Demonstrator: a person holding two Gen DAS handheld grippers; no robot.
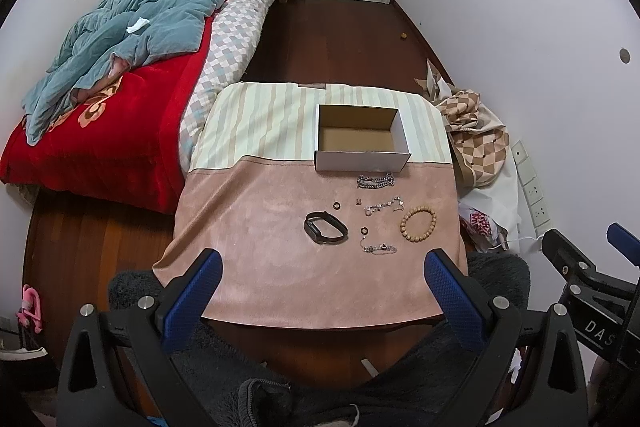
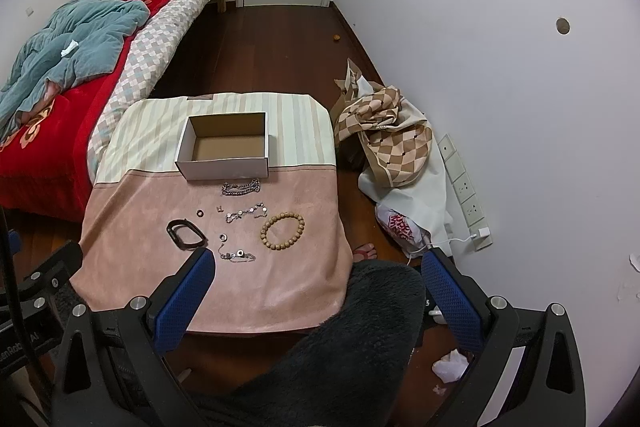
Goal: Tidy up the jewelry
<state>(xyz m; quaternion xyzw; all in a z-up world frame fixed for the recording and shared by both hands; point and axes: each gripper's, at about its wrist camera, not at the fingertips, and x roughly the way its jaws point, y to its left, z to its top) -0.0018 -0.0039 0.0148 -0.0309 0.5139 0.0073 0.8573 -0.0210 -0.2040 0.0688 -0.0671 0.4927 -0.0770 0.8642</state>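
On the pink cloth of the small table (image 1: 256, 267), the jewelry lay spread out: a wooden bead bracelet (image 1: 418, 223), a black band (image 1: 325, 228), and silver chains (image 1: 376, 181) just before an open cardboard box (image 1: 362, 163). Both the left gripper (image 1: 324, 287) and right gripper (image 2: 318, 285) hovered near the table's front edge, fingers wide apart, holding nothing.

Left wrist: raised, set back from the surface (image 1: 280, 287), looking forward and down; bed (image 1: 120, 131) left.
Right wrist: similar height, perhaps slightly further right, showing more wall.
Shared: surface, box (image 1: 362, 159), door.
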